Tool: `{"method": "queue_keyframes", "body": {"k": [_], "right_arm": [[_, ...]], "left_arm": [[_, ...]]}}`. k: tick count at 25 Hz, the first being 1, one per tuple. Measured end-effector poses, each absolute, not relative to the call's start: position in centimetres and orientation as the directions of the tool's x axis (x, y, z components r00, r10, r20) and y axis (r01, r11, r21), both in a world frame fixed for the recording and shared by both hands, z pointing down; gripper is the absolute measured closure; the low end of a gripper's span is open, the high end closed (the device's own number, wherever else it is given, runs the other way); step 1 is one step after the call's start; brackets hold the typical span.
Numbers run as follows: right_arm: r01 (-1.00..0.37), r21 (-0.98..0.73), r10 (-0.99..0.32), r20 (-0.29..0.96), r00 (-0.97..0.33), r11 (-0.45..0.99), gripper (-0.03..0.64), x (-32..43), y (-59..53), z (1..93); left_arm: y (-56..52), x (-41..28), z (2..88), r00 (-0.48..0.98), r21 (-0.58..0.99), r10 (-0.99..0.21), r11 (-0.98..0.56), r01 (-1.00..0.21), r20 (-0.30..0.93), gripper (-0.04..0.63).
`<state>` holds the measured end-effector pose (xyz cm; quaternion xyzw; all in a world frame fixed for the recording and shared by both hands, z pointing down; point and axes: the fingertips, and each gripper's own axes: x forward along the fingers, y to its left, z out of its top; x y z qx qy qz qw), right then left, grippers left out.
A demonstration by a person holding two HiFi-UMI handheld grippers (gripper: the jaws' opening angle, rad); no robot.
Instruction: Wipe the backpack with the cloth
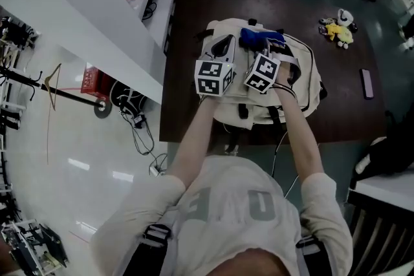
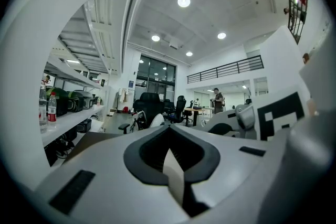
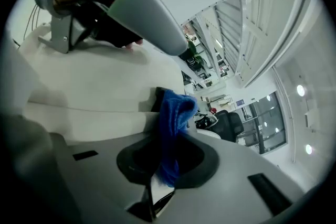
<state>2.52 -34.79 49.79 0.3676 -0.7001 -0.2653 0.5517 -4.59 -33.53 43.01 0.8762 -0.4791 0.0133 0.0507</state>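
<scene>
Backpack (image 1: 304,71) is lying flat on the dark table (image 1: 343,106) in the head view, and we are holding the left gripper (image 1: 223,47) and right gripper (image 1: 260,52) side by side over it, the blue cloth (image 1: 253,35) at the right one's tip. In the left gripper view, we are keeping the jaws pressed together on nothing, aiming out into the room. In the right gripper view, we are pinching the cloth (image 3: 170,128) between the jaws, the backpack's pale fabric (image 3: 94,86) lying close behind it.
</scene>
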Motion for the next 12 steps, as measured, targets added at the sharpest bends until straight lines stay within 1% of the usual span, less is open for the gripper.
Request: {"method": "queue_keyframes", "body": {"k": [2, 5, 12], "right_arm": [[-0.229, 0.769, -0.802, 0.585, -0.122, 0.597, 0.574, 2.7, -33.7, 49.8], [-0.206, 0.766, -0.792, 0.597, -0.124, 0.609, 0.574, 2.6, -31.6, 49.8], [-0.165, 0.765, -0.782, 0.609, -0.132, 0.623, 0.574, 1.7, -26.0, 50.4]], "left_arm": [[-33.3, -4.5, 42.7, 0.541, 0.066, -0.839, -0.537, -0.841, 0.065, 0.592], [-31.9, -4.3, 42.4, 0.524, 0.030, -0.848, -0.524, -0.851, 0.073, 0.592], [-25.2, -4.4, 43.9, 0.506, 0.050, -0.858, -0.503, -0.863, 0.088, 0.592]]}}
